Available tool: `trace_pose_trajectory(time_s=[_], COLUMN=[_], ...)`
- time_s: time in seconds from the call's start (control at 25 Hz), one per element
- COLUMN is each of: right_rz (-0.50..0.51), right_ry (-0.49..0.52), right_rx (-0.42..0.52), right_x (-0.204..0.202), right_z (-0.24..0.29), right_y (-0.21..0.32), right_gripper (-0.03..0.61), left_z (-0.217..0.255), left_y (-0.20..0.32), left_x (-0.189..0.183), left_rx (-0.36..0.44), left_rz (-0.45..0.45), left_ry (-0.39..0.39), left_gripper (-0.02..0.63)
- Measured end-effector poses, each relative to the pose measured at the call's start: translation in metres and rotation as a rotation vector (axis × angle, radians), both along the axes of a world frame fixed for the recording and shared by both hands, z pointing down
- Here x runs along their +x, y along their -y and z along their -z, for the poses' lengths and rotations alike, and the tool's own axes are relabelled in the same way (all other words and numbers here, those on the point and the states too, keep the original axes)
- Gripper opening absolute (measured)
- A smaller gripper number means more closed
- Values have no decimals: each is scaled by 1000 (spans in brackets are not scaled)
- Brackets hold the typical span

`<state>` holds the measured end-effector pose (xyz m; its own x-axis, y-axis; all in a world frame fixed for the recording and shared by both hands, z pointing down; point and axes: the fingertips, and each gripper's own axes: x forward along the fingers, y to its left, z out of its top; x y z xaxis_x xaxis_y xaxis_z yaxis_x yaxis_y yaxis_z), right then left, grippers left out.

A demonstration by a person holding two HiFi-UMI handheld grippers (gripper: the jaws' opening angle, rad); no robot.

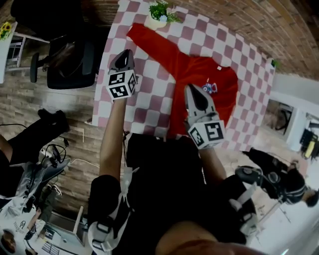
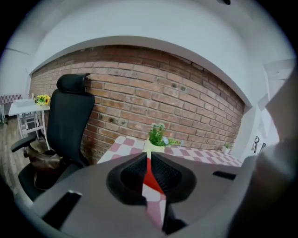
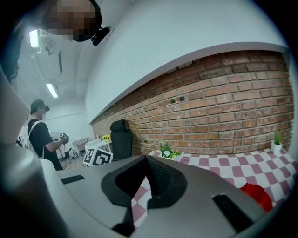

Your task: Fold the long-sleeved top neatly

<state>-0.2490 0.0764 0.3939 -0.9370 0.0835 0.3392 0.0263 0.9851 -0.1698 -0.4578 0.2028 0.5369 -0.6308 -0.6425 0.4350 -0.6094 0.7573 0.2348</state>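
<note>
**A:** Where is the red long-sleeved fabric top [image 1: 209,82], and how far along is the fold?

**B:** It lies flat on the pink-and-white checked surface [image 1: 149,99]. Its body is to the right, and one sleeve stretches diagonally up-left toward the small green potted plant in a pale pot [image 1: 160,14]. I see no folded edge anywhere, so I judge that the folding has not begun: sleeves and body all remain to be done. The hem and the other sleeve are hidden behind the near gripper.

**A:** And the grippers?

**B:** Both are closed and hold nothing. The left gripper [image 1: 124,54] hangs over bare checks just beside the outstretched sleeve, not touching it. The right gripper [image 1: 192,90] hovers above the top's body.

**A:** What does each view add?

**B:** Only the head view shows the garment's whole layout. The left gripper view looks along its pressed-together jaws [image 2: 149,160], and a sliver of red cloth shows through the slit below the tips. It also shows the plant [image 2: 157,135] straight ahead, a tall black office chair [image 2: 70,116] and the red brick wall [image 2: 177,102]. The right gripper view [image 3: 145,160] shows only a corner of the top [image 3: 253,195] at lower right. It also shows the left gripper's marker cube [image 3: 97,157] and a standing person in dark clothes [image 3: 42,135], whom the other views do not show.
</note>
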Motion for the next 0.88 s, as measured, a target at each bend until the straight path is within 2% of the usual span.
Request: trace_pose_trajectory(time_s=[0.16, 0.36, 0.88], right_rz=[-8, -28, -63], right_ry=[-36, -81, -167], right_rx=[19, 30, 19], right_x=[-15, -29, -37], right_z=[-9, -24, -52], right_y=[-3, -9, -9], right_gripper=[9, 8, 9], left_z=[-44, -86, -153], left_y=[0, 3, 31], left_x=[-39, -76, -136], left_rx=[-15, -37, -162], left_rz=[2, -8, -51], left_ry=[-73, -131, -196], left_gripper=[26, 84, 117])
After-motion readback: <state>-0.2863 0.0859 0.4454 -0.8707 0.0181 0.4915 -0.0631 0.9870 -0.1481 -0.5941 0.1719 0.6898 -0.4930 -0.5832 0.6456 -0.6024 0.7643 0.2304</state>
